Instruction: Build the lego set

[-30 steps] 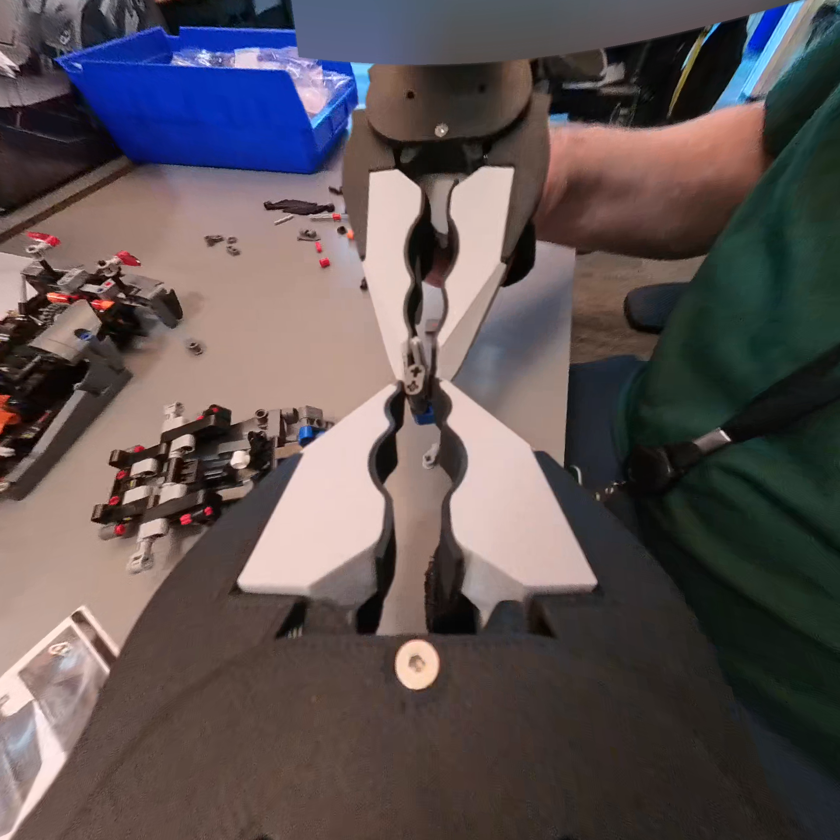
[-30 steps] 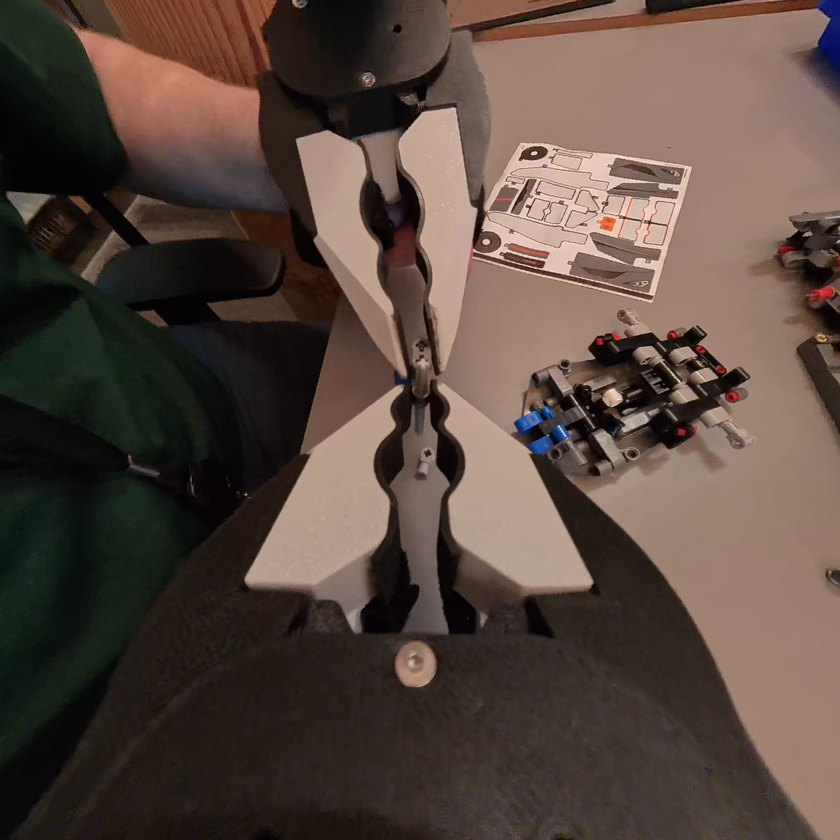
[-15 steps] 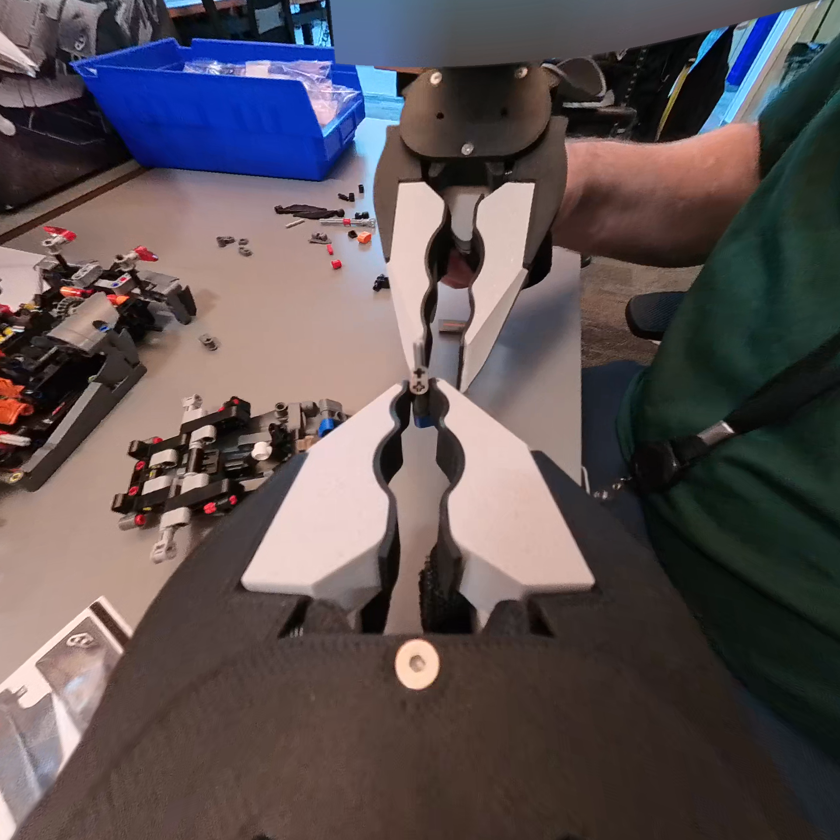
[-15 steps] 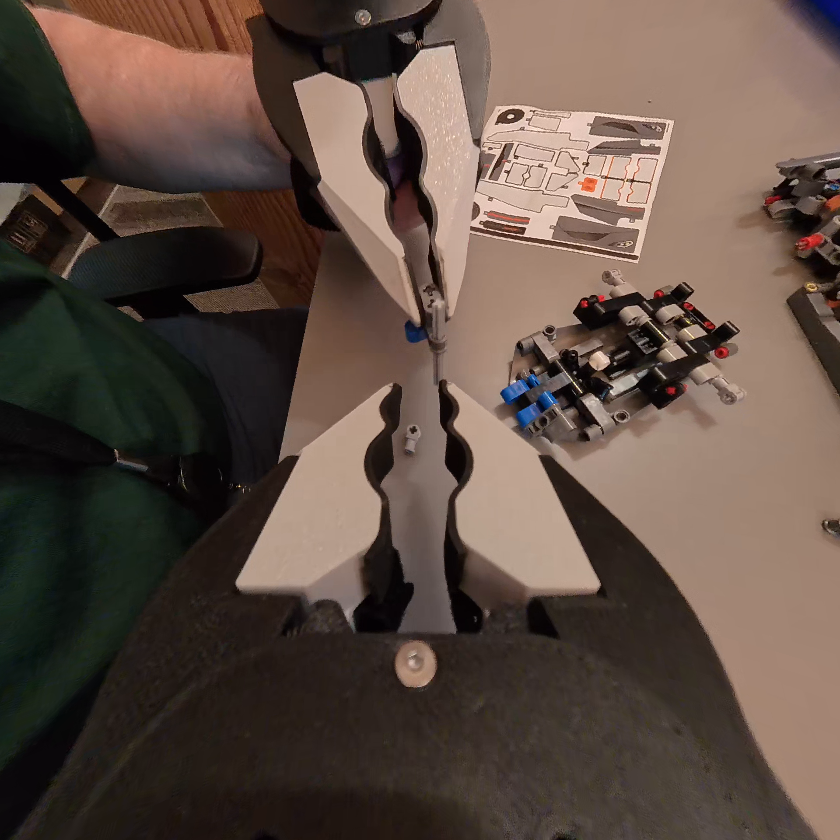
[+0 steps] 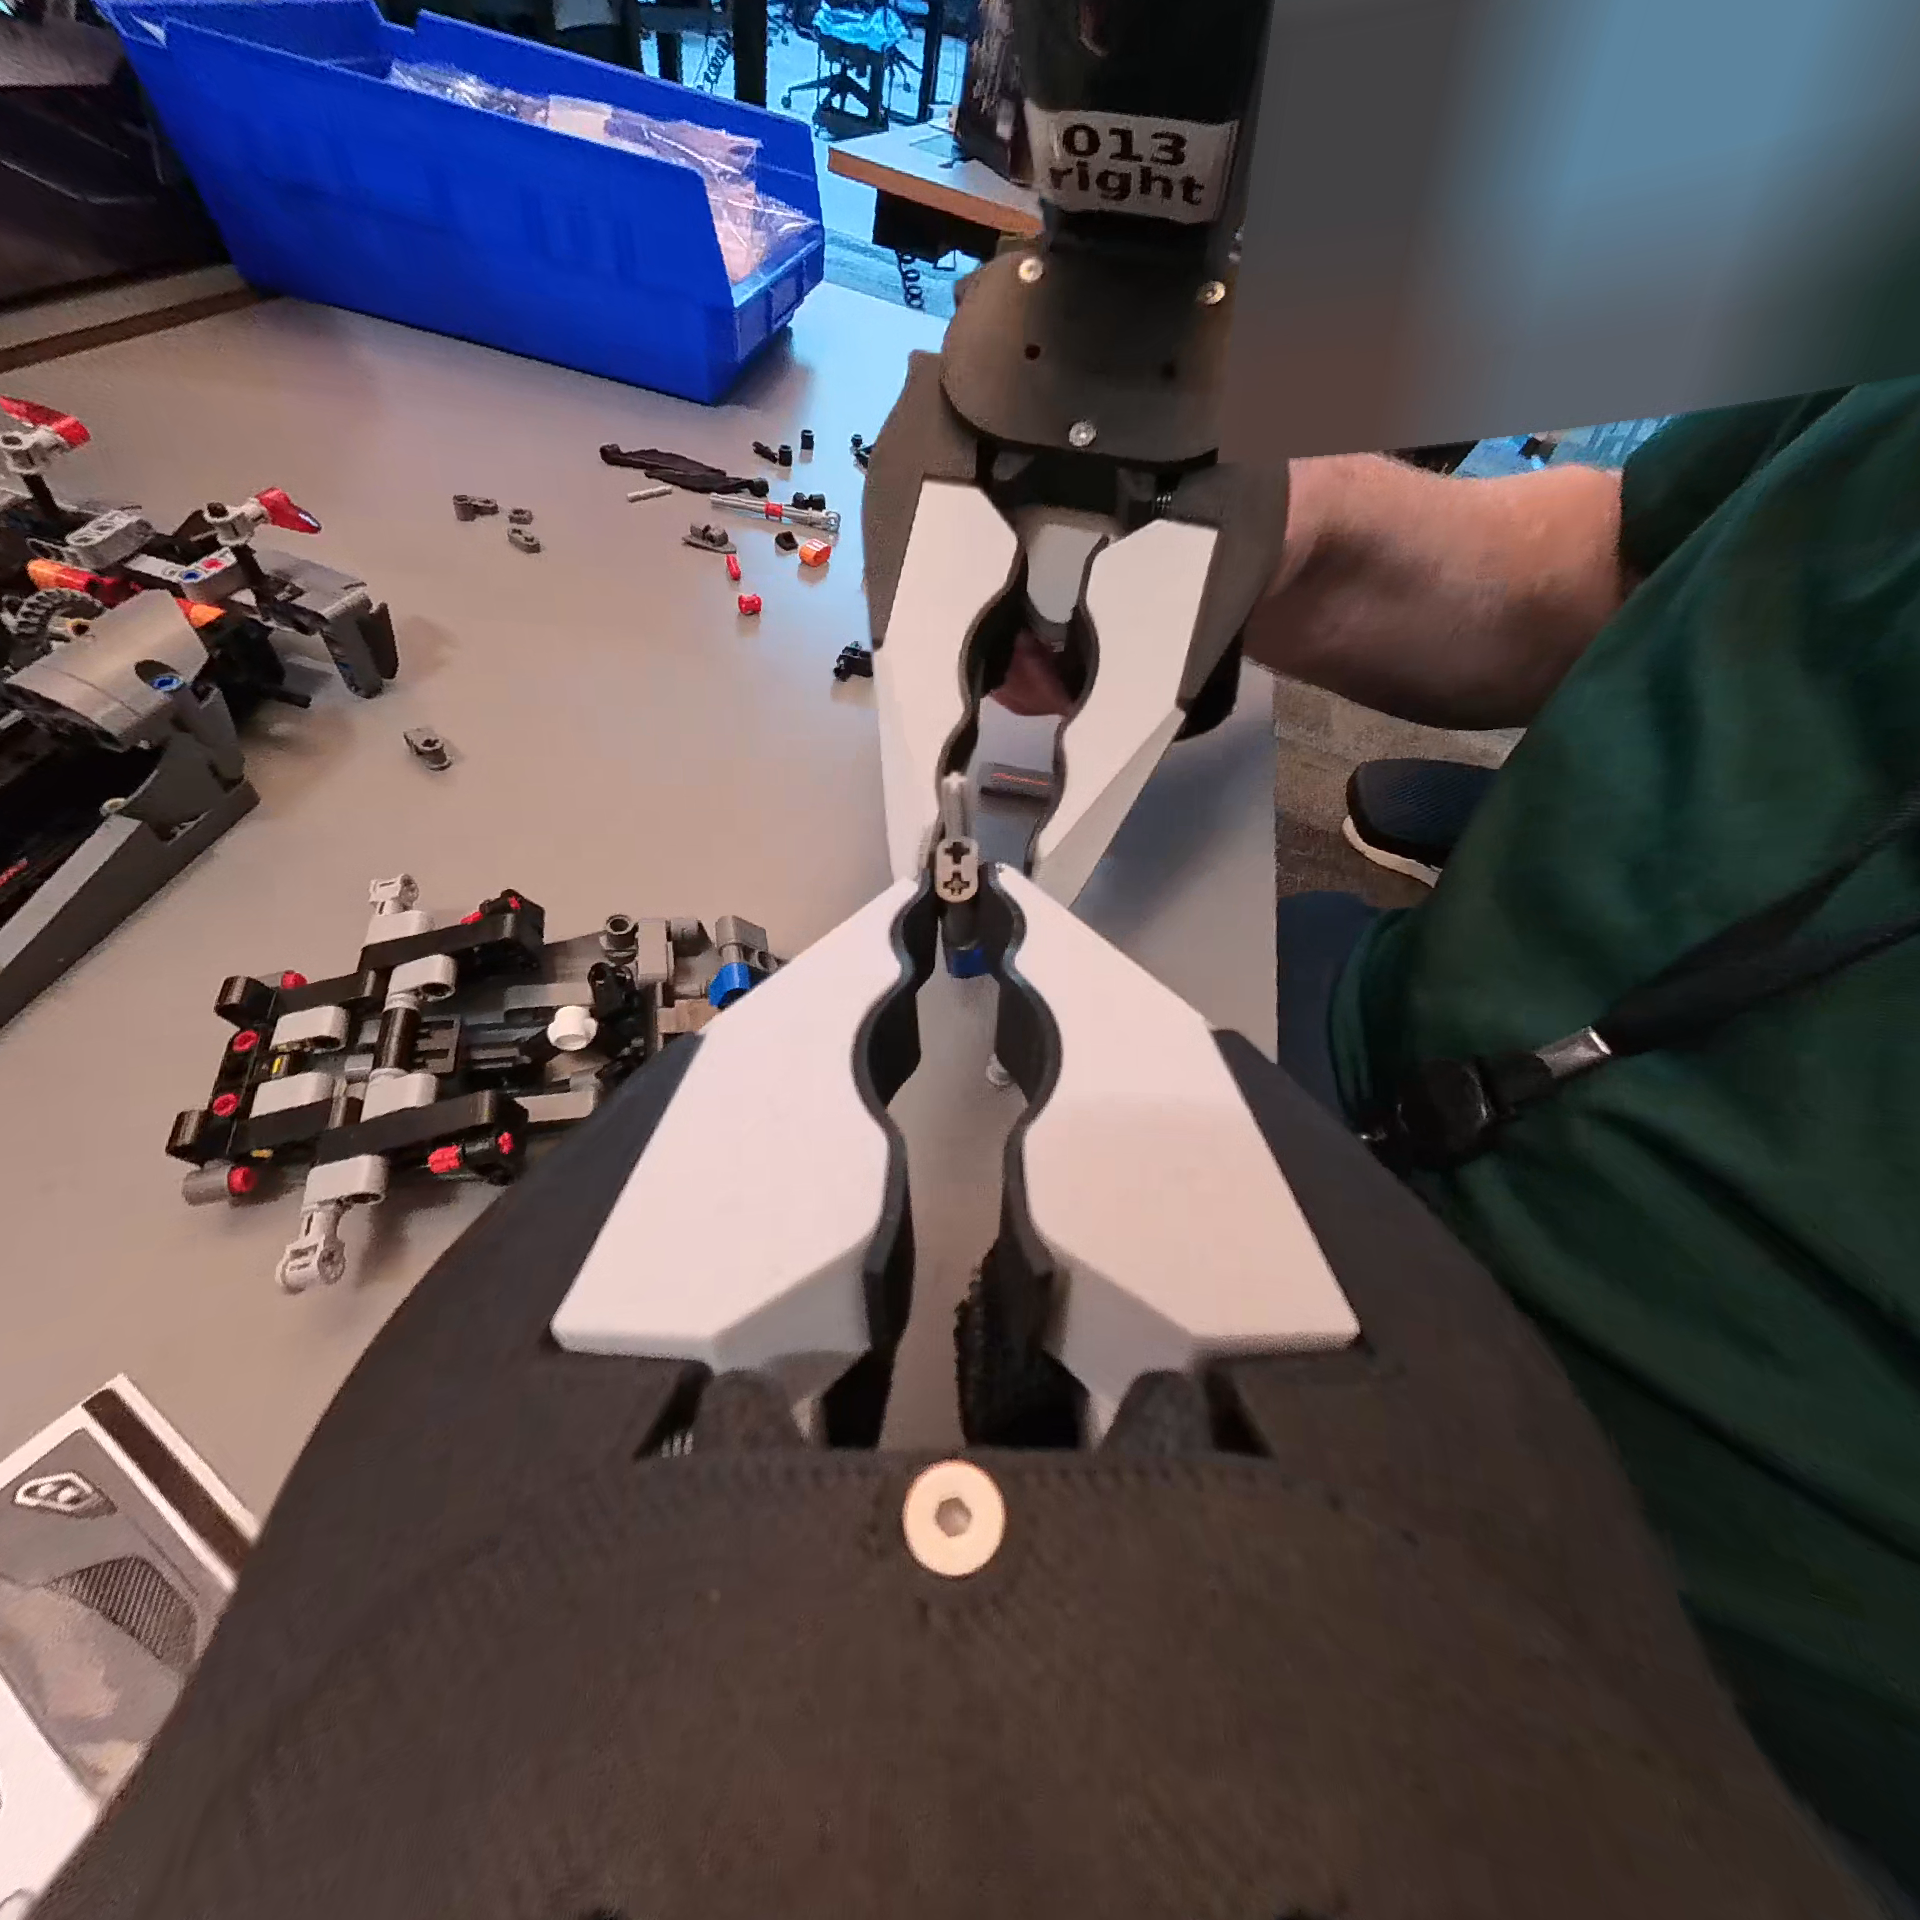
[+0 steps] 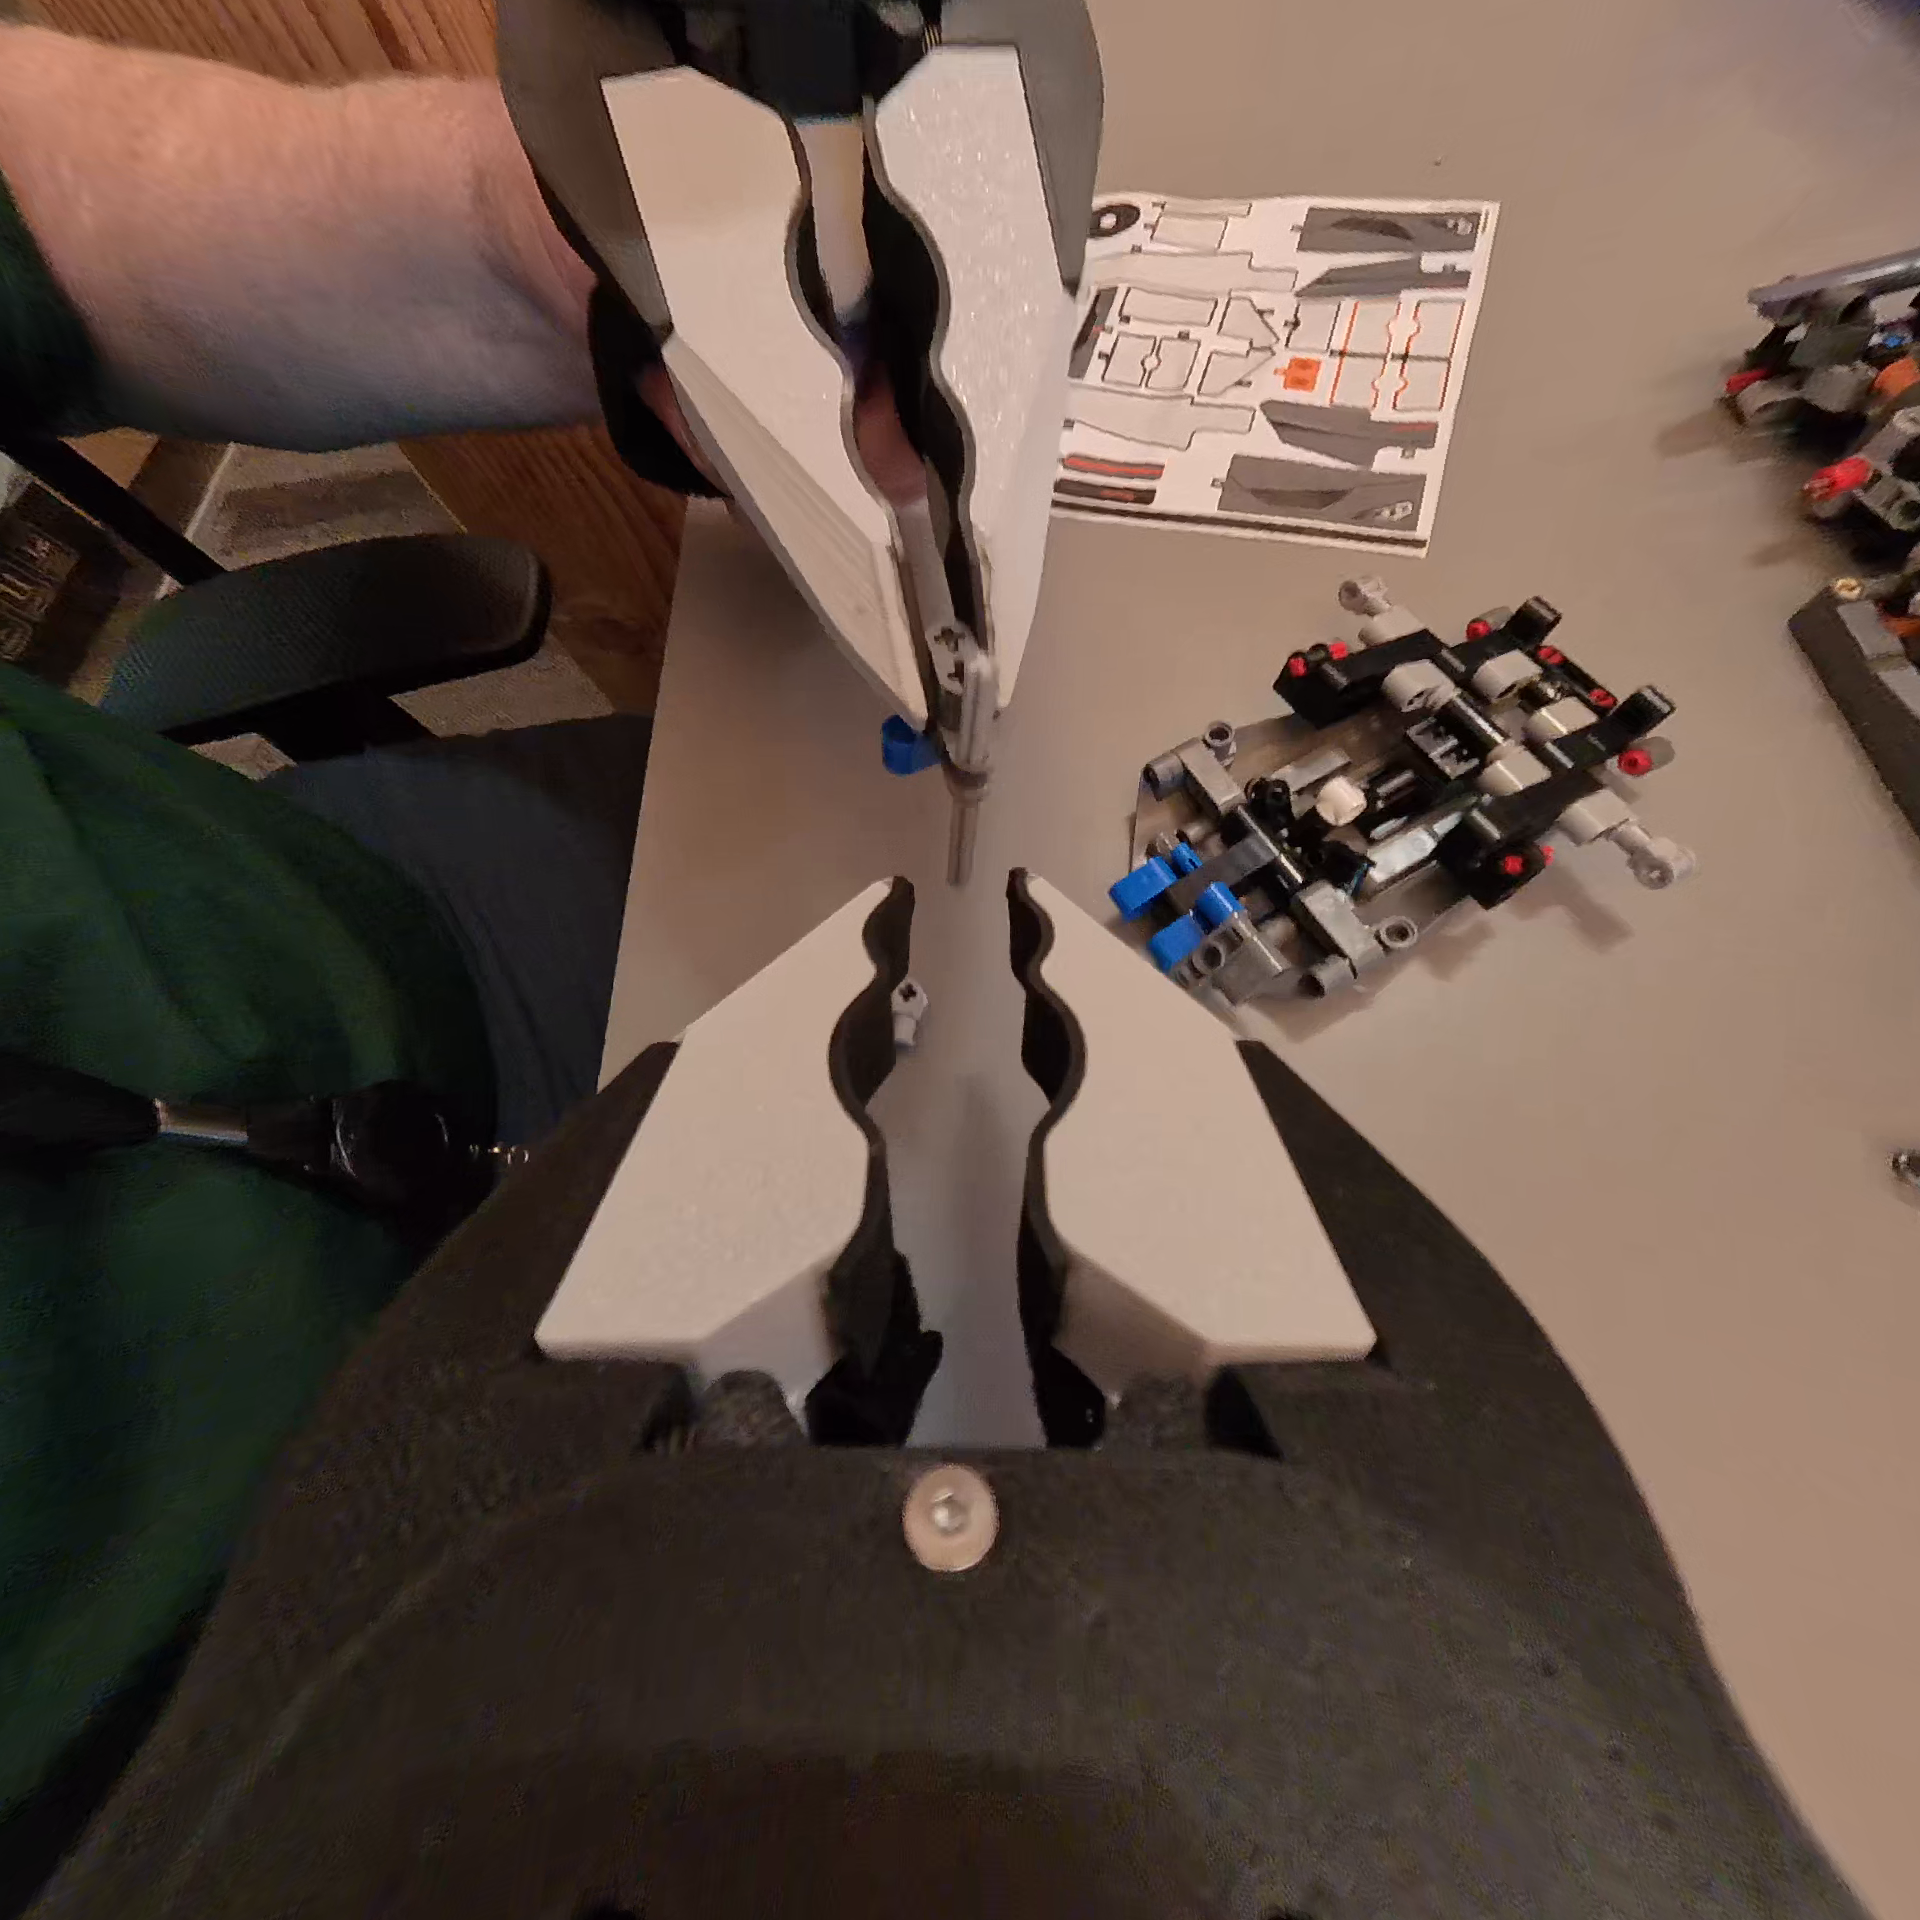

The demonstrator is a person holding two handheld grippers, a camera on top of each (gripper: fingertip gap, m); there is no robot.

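My left gripper (image 5: 956, 896) is shut on a small grey lego piece (image 5: 957, 868) with a blue pin (image 5: 964, 958) on one side. In the right wrist view the left gripper (image 6: 961, 717) comes in from the top and holds that piece (image 6: 961, 675), whose thin grey axle (image 6: 964, 831) points down at my right gripper (image 6: 960, 883). The right gripper is open and empty, its tips just short of the axle's end. It faces me in the left wrist view (image 5: 977, 831). A tiny grey connector (image 6: 907, 1008) lies on the table between the right fingers.
A black and grey chassis subassembly (image 5: 416, 1049) (image 6: 1434, 790) lies on the grey table (image 5: 623, 727). A larger model (image 5: 125, 665), loose small parts (image 5: 748, 509) and a blue bin (image 5: 468, 187) lie beyond. A sticker sheet (image 6: 1278, 364) lies flat. A person in green sits at the table's edge. Both grippers' tips are close together, under 4 cm apart.
My right gripper has opened, let go of the axle and drawn back a little. My left gripper keeps its hold on the grey piece.
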